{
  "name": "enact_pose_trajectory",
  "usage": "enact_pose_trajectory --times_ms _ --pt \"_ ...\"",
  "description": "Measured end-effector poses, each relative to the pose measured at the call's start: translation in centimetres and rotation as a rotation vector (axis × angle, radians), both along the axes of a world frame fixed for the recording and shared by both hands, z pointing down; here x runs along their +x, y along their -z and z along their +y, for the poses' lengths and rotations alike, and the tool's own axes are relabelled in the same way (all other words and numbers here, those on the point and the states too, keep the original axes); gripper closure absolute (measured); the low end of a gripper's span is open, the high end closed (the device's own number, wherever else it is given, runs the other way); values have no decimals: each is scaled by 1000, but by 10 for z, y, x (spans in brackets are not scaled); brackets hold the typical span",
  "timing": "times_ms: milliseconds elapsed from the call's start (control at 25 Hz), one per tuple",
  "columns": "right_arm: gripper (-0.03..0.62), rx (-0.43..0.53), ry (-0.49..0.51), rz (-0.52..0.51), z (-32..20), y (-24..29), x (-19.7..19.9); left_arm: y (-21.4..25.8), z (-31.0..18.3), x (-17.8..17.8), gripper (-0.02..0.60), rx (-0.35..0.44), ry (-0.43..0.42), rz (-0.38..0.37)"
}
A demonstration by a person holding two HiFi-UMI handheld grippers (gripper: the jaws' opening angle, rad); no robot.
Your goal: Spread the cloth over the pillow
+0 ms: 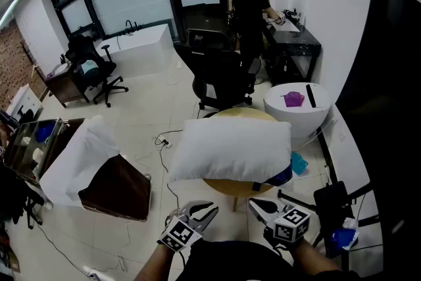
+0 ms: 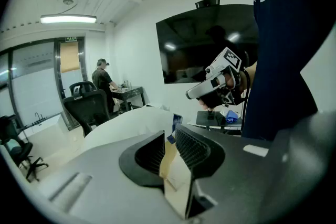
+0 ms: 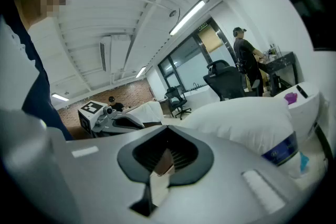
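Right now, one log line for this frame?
left tool: open, empty | right tool: shut, empty | pillow: on round table, uncovered

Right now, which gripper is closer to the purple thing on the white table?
Right. The right gripper is near the pillow's right corner, the side where the purple thing sits; the left gripper is farther left, before the pillow's middle.

Left tongs [image 2: 169, 148] slightly apart — pillow [image 2: 131, 124] beyond.
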State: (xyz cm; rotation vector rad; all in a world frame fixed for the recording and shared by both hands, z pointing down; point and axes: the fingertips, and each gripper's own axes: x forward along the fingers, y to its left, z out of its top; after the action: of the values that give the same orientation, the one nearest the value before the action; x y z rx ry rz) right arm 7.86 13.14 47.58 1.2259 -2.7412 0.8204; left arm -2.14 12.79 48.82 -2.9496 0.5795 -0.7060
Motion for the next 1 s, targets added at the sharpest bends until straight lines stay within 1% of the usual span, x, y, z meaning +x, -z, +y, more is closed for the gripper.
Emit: enact_pose_trajectory --times_ms 160,240,400,560,680,840,920,1000 --pt "586 54 1 62 -5 8 -6 4 -7 -10 527 9 21 -8" --pt "586 69 8 77 -8 9 -10 3 -11 -20 526 16 36 -14" --pt "586 78 44 76 -17 13 -26 5 -22 -50 512 38 123 -34" --pt "585 108 100 107 -29 16 -47 7 -29 -84 511 61 212 -39" --pt "577 124 141 120 -40 20 -69 8 -34 -120 501 72 296 -59" --pt "571 143 213 129 -55 24 -105 11 -40 -173 494 92 417 -51" --pt "568 147 242 131 -64 26 -123 9 -43 -204 494 102 494 -58" --pt "568 149 266 131 -73 29 -143 6 -47 -240 488 119 580 -88"
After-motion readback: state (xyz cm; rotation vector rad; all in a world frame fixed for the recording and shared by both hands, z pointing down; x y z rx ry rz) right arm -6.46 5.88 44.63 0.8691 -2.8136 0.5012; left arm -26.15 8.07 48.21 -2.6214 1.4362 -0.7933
